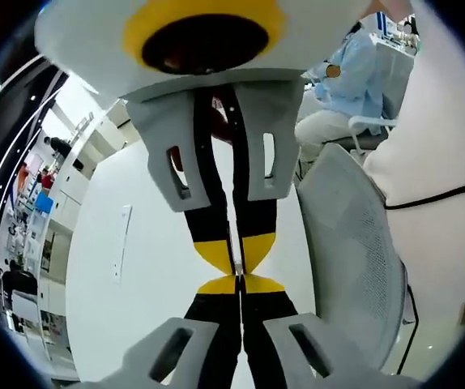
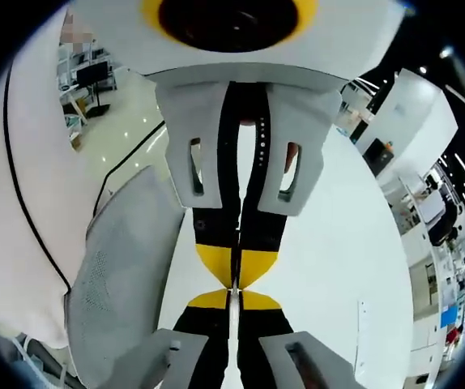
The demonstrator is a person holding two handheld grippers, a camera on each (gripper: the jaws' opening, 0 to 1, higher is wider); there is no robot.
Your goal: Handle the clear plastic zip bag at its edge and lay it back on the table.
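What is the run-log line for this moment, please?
left gripper: shut | right gripper: shut | tips: touching | zip bag: cannot tell | white table: behind

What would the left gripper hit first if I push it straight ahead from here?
The right gripper: its closed tips sit nose to nose with the left gripper, seemingly touching already. Depth is hard to judge; the white table lies behind.

The clear plastic zip bag (image 1: 235, 247) shows edge-on as a thin, pale sliver (nearly see-through), caught in the seam where the closed left tongs (image 1: 239, 281) and right tongs (image 2: 234, 290) meet tip to tip. It is held above the white desk (image 1: 151, 267). The rest of the bag cannot be made out.
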